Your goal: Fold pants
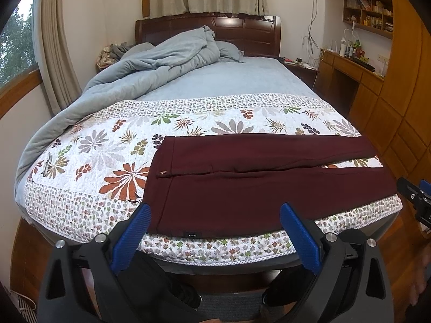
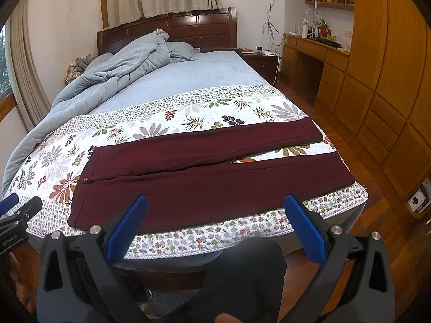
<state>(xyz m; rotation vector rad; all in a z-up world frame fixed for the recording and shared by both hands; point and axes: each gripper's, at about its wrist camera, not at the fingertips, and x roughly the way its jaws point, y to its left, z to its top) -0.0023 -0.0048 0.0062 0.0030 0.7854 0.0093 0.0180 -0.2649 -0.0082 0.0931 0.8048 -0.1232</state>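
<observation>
Both tools are held off the foot of the bed, short of the mattress edge. My left gripper (image 1: 215, 215) has its blue pads spread wide with nothing between them; it faces the waistband end of the pants (image 1: 256, 177). My right gripper (image 2: 215, 207) is likewise spread wide and empty, facing the middle of the nearer leg. The maroon pants (image 2: 204, 177) lie flat and unfolded on the floral quilt (image 1: 89, 148), along the near edge of the bed, waistband to my left, legs running to my right. The two legs part into a narrow V toward the hems, with quilt showing between them. A small black label (image 1: 192, 234) sits at the near waistband corner, just at the quilt's edge. A rumpled grey-blue duvet (image 1: 150, 64) is heaped toward the headboard (image 1: 242, 32), well apart from the pants. My dark-trousered knee (image 2: 242, 269) shows below the right gripper.
</observation>
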